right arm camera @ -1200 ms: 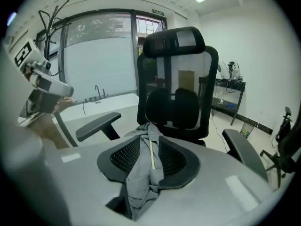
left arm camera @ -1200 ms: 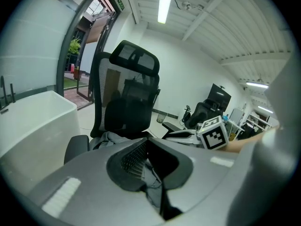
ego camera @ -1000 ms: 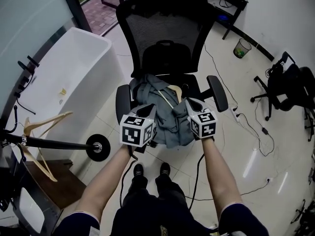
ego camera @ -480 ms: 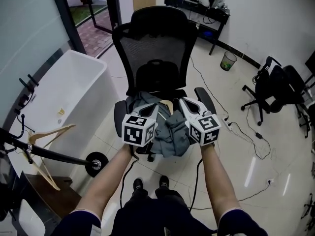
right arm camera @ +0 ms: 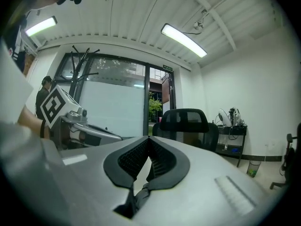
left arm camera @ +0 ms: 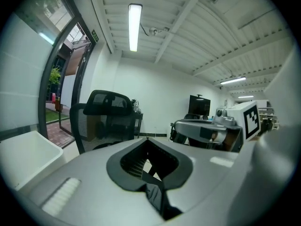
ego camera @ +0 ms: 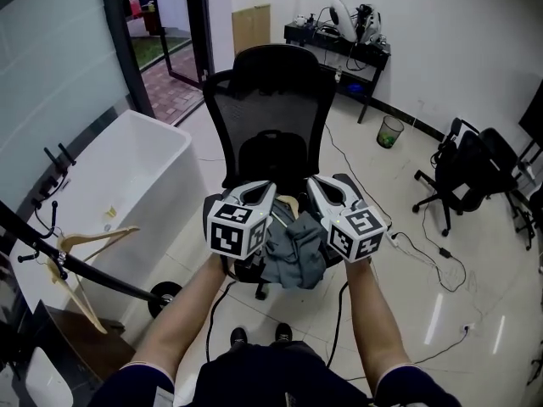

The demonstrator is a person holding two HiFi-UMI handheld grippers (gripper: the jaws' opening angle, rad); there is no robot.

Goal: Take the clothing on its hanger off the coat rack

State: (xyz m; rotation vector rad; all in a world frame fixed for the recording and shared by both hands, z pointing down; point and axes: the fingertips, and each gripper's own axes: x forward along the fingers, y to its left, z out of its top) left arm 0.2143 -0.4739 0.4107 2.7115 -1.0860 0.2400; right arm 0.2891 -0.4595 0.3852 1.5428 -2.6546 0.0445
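A grey piece of clothing point(ego camera: 293, 257) on a wooden hanger point(ego camera: 288, 203) hangs in the air between my two grippers, above the seat of a black office chair point(ego camera: 276, 100). My left gripper point(ego camera: 268, 195) is shut, its pads pinching the clothing's left side; dark fabric shows under the closed jaws point(left arm camera: 148, 140). On the other side, my right gripper point(ego camera: 312, 190) is shut the same way, and a dark strip of fabric trails below its jaws point(right arm camera: 149, 140). Both point about level, side by side. The coat rack point(ego camera: 85, 270) lies tilted at the left, apart from the clothing.
A bare wooden hanger point(ego camera: 81, 253) stays on the rack's pole. A white tub point(ego camera: 127, 168) stands left of the chair. Behind are a desk point(ego camera: 339, 45), a green bin point(ego camera: 389, 131) and a second dark chair point(ego camera: 475, 168). Cables point(ego camera: 424, 253) run over the floor at the right.
Both grippers have risen together, lifting the clothing and hanger up off the chair seat. The head view has tipped up, showing more of the room.
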